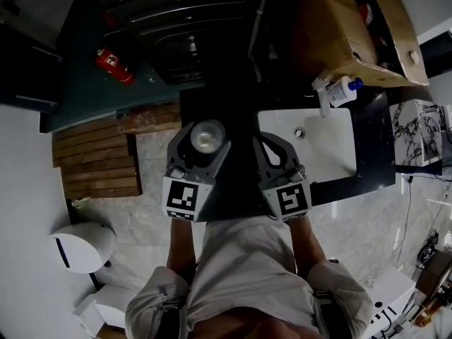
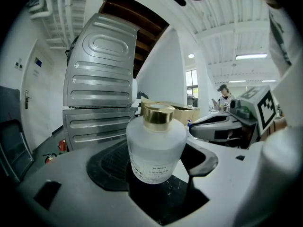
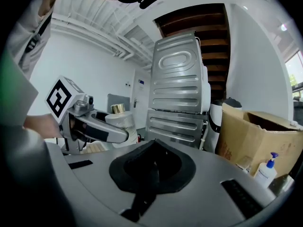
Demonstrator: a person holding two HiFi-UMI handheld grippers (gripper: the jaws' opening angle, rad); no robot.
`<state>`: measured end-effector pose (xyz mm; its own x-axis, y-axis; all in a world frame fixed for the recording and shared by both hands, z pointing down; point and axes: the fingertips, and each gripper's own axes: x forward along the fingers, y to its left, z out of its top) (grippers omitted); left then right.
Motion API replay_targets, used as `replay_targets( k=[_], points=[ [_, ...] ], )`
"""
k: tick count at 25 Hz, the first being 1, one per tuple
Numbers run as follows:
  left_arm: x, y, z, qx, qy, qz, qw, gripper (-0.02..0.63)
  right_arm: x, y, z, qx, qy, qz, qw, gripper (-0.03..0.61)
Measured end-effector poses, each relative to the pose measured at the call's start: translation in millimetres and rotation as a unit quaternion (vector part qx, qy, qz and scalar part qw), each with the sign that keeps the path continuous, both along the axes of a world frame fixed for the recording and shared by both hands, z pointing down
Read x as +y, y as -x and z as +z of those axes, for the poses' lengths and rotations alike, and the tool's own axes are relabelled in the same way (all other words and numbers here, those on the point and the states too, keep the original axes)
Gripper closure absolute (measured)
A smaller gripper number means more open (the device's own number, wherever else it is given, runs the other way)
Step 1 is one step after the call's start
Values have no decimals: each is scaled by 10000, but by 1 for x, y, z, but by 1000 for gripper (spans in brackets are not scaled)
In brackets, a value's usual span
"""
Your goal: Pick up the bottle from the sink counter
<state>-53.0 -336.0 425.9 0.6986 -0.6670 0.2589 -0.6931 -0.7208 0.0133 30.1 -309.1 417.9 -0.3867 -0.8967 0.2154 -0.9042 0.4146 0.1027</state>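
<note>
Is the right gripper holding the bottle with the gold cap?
No, the right gripper is shut with nothing in it; the bottle sits clamped in the left gripper.

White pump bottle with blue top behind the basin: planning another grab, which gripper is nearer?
Right. The right gripper is by the white basin near the pump bottle; the left gripper, farther left, holds a frosted gold-capped bottle.

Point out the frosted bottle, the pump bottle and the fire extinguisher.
frosted bottle [image 2: 156, 150], left gripper view, on its white body.
pump bottle [image 1: 342, 90], head view, on its white body.
fire extinguisher [image 1: 114, 66], head view, on its red cylinder.
</note>
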Motion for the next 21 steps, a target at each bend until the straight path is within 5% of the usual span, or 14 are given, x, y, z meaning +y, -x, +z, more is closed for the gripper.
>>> replay_targets(
  k=[21],
  points=[
    [11, 6, 0, -9, 22, -133, 9999, 287, 3, 2, -11, -26, -95, -69, 9999, 584]
  ],
)
